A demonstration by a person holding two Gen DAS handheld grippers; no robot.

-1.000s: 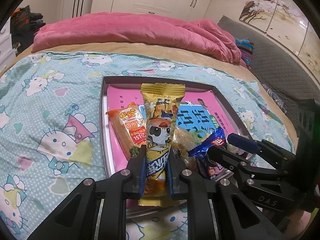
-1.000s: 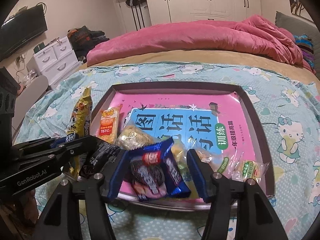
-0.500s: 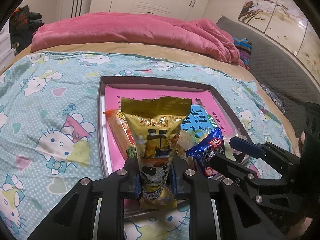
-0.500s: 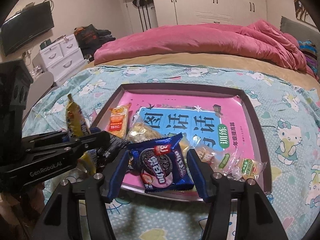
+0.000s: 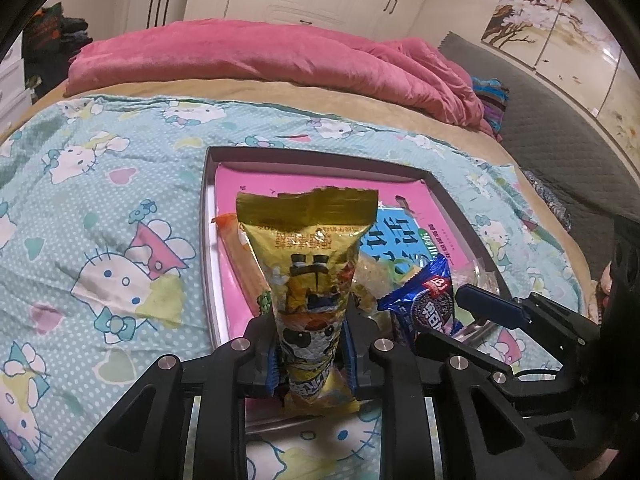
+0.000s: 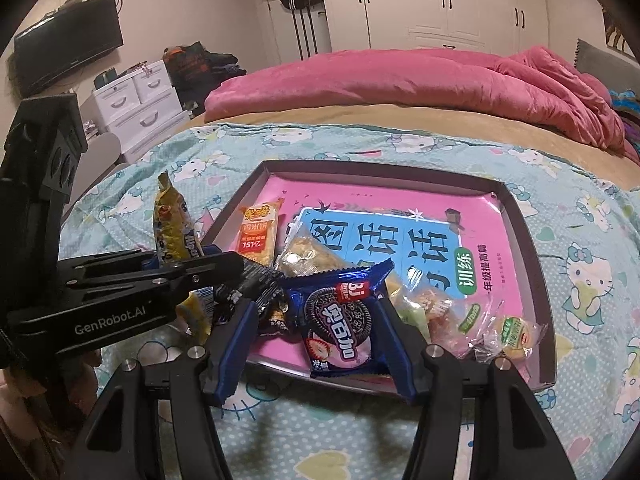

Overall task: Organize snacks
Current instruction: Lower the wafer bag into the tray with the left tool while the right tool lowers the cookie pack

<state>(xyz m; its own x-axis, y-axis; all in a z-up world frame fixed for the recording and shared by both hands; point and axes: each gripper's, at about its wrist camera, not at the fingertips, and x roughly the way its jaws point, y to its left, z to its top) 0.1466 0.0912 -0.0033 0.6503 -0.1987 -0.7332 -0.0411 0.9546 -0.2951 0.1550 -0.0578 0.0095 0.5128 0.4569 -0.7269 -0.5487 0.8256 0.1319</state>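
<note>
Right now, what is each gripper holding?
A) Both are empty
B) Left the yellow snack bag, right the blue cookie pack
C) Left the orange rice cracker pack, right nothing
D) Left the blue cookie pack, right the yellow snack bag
B: the left gripper clamps the yellow snack bag upright, and the right gripper has the blue cookie pack between its fingers, above the tray.

Bedsheet [image 5: 120, 208]: teal w/ white dots + cartoon cats. Blanket [image 5: 260, 56]: pink. Tray [image 6: 516, 216]: dark rim, pink/blue book cover inside. Tall snack pack [image 5: 312, 280]: yellow-gold. Cookie pack [image 6: 340, 316]: blue, black cookie pic. Gripper fingers [image 6: 234, 344]: blue pads, black frames.
</note>
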